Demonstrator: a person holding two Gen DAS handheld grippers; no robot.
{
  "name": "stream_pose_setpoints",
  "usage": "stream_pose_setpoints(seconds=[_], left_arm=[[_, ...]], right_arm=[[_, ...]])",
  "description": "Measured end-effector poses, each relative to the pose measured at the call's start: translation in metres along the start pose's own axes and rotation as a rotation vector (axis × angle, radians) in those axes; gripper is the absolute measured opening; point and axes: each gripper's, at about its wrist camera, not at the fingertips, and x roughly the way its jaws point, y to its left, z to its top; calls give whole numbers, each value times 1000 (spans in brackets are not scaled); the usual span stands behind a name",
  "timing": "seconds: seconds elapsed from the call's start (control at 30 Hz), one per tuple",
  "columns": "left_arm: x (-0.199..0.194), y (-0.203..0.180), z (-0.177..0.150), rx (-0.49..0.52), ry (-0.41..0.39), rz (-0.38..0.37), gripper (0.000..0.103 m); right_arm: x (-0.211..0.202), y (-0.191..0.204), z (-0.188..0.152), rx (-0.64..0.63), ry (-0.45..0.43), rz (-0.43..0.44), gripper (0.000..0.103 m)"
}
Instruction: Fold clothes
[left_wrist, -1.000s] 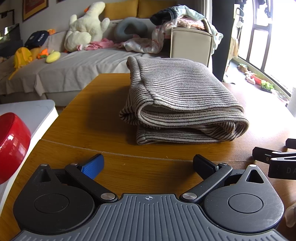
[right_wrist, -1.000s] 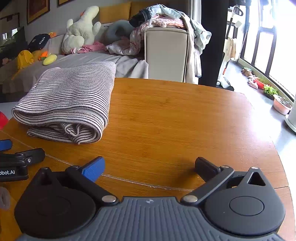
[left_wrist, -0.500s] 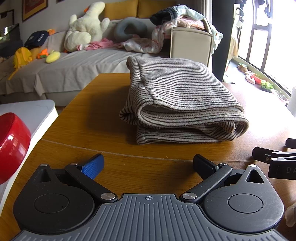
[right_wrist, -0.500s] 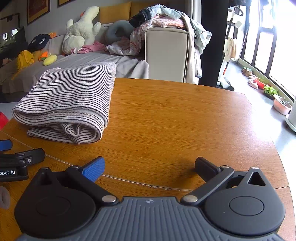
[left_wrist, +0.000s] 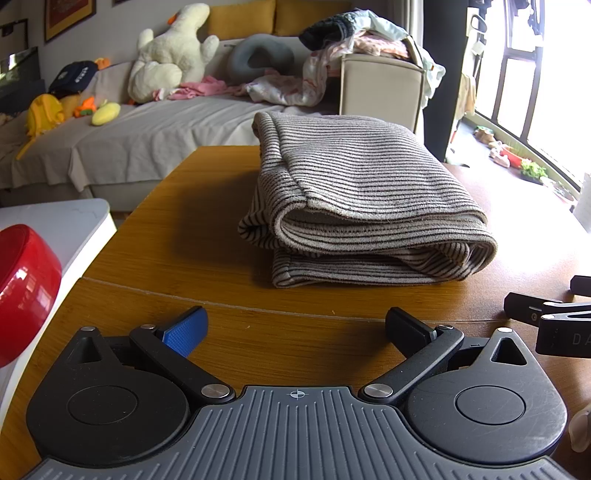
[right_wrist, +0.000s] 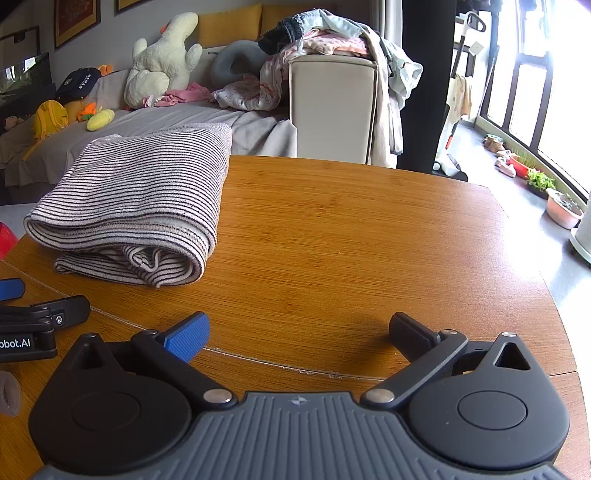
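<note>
Striped knit garment sits folded on the wood table, already a compact stack w/ rolled fold edge facing the cams.

Left wrist view: left gripper low at bottom of frame, jaws spread wide, nothing between them. Garment is centre to right-of-centre, straight ahead of the jaws, slightly right of their midline, apart from the tips w/ bare table between. Long axis runs away from the cam, toward the sofa. Red bowl-like thing at far left edge, off the table. Tip of the other tool pokes in at right edge.

Right wrist view: garment is in left half of frame, well off the jaw line. Right gripper at bottom centre, jaws also spread wide, empty, facing bare table.

Judgement: left gripper is the nearer and better lined up; it goes straight fwd to reach the fold edge. Right would need to swing left across the table first. Fold looks about done, prob. only a tidy or a move of the stack remains, can't confirm.
</note>
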Motion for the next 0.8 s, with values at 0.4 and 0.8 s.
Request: stream_pose_setpoints(seconds=[0.4, 0.8], left_arm=[[1, -1, 0, 0, 0, 4, 103], [2, -1, -1, -5, -3, 14, 103]], right_arm=[[0, -1, 0, -2, 1, 1, 103], [-1, -2, 0, -1, 0, 2, 103]])
